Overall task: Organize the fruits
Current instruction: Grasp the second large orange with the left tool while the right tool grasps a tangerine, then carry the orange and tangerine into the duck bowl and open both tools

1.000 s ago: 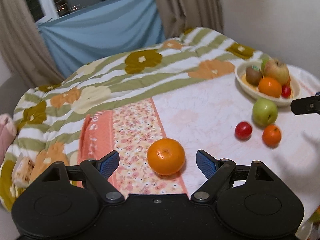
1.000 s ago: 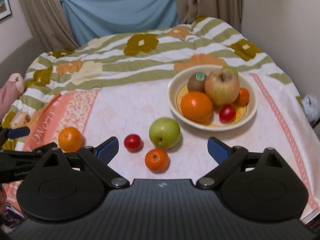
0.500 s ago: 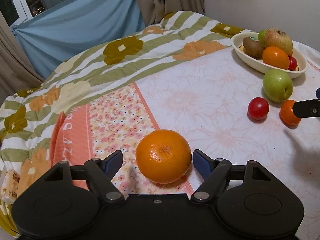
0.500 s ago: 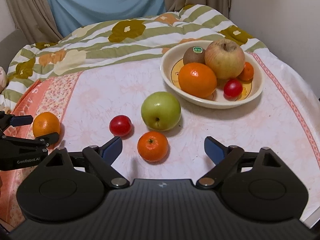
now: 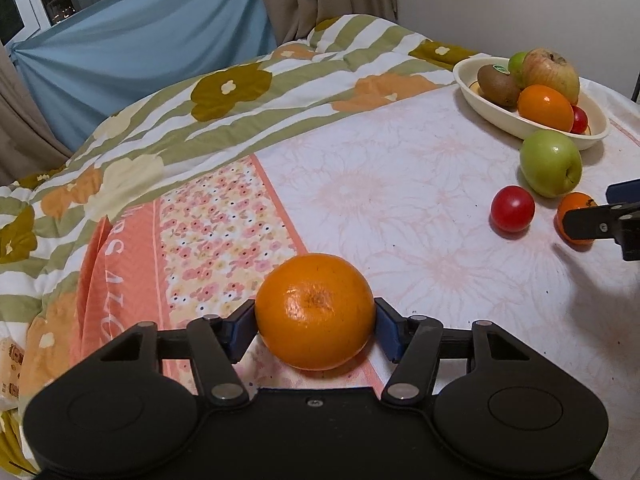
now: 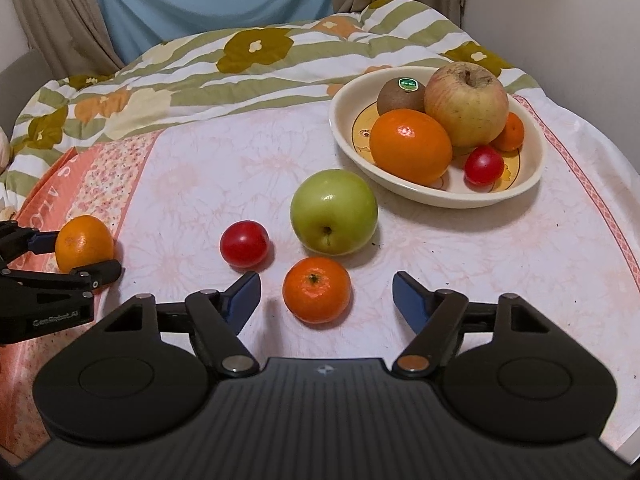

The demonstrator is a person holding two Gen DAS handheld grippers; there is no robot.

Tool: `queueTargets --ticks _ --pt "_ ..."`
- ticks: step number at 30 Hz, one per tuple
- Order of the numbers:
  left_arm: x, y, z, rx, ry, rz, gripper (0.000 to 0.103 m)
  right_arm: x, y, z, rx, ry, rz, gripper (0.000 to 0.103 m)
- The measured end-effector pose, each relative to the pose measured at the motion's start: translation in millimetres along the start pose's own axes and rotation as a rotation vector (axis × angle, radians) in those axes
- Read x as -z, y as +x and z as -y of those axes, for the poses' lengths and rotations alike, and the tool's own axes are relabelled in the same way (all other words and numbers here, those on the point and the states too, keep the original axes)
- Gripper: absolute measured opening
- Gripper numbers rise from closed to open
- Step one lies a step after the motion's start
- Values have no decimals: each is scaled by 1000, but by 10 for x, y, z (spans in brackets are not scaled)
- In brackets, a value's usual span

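Note:
My left gripper (image 5: 315, 330) is shut on a large orange (image 5: 315, 311) that rests on the floral cloth; the same orange (image 6: 84, 243) shows at the left of the right wrist view. My right gripper (image 6: 326, 300) is open around a small mandarin (image 6: 316, 294) without touching it. A green apple (image 6: 334, 217) and a red tomato (image 6: 244, 243) lie just beyond it. A cream bowl (image 6: 528, 178) at the back right holds an orange, an apple, a kiwi, a tomato and a mandarin.
A striped flowered quilt (image 5: 224, 92) covers the far side of the bed. A wall stands close behind the bowl (image 5: 600, 128). A blue sheet and curtains hang at the back. The bed edge drops off at the right.
My left gripper moved forward and shut on the large orange. My right gripper moved forward and down, so its open fingers now flank the small mandarin.

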State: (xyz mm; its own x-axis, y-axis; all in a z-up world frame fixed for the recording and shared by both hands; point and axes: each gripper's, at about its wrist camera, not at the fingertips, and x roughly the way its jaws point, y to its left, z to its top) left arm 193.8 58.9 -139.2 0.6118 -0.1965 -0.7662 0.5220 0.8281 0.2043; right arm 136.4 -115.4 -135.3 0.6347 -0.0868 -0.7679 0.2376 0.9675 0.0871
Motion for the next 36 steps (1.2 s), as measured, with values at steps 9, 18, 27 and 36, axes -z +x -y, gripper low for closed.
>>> queueTargets --ticks 9,18,27,36 --pt "129 -135 90 -1 -6 -5 65 37 146 -61 -5 -47 -32 80" --pt "207 -237 117 -20 -44 -15 65 0 216 -67 3 -71 -25 63" --pt "171 -435 206 -43 -65 7 65 1 54 9 -34 -72 -20 54" --pt "-98 -763 407 -47 -103 52 65 -156 -370 284 -67 -51 33 54"
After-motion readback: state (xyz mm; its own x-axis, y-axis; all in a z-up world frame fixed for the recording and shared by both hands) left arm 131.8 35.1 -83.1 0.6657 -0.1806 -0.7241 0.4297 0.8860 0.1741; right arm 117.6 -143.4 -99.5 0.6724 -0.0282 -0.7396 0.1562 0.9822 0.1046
